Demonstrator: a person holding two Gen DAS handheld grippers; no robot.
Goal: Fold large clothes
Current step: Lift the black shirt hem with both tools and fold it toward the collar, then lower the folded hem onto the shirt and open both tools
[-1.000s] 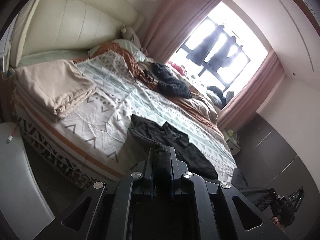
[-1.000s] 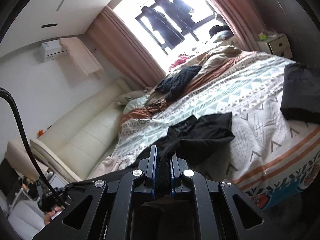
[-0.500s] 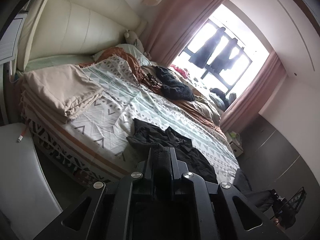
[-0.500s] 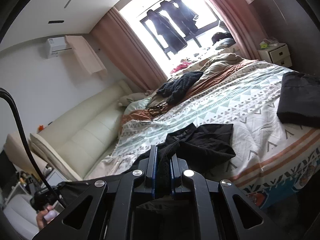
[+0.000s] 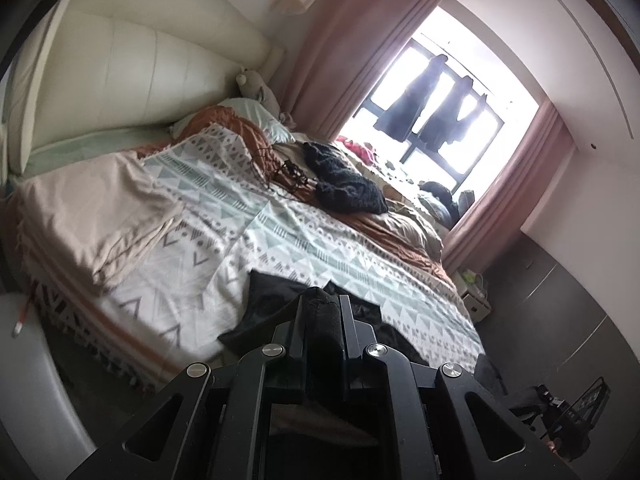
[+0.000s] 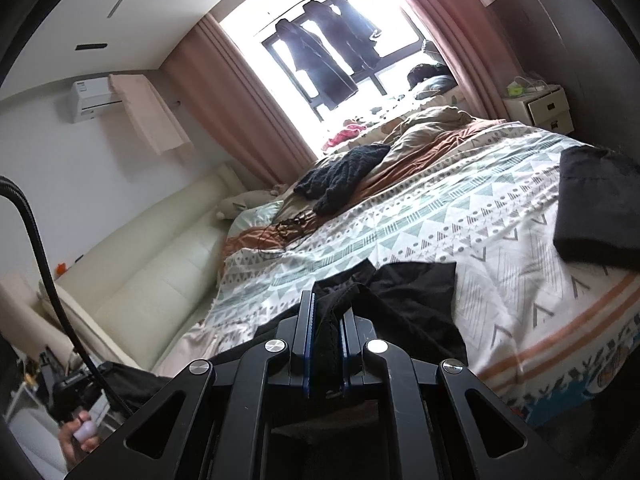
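A black garment (image 5: 264,300) lies partly on the near edge of the patterned bed cover (image 5: 240,216); it also shows in the right wrist view (image 6: 408,296). My left gripper (image 5: 323,304) is shut on a bunched black edge of it. My right gripper (image 6: 327,312) is shut on another black edge. Both hold the cloth just off the bed's near side, and the part between them hangs below view.
A folded beige cloth (image 5: 100,208) lies on the bed's left end. A folded dark cloth (image 6: 596,216) lies at the right. A dark knit garment (image 6: 344,172) and brown duvet (image 6: 420,148) lie by the window. A white nightstand (image 6: 540,104) stands at the wall.
Both grippers, still shut on the black garment, have drawn it toward the bed's near edge and the views have tilted. The garment lies more spread on the cover.
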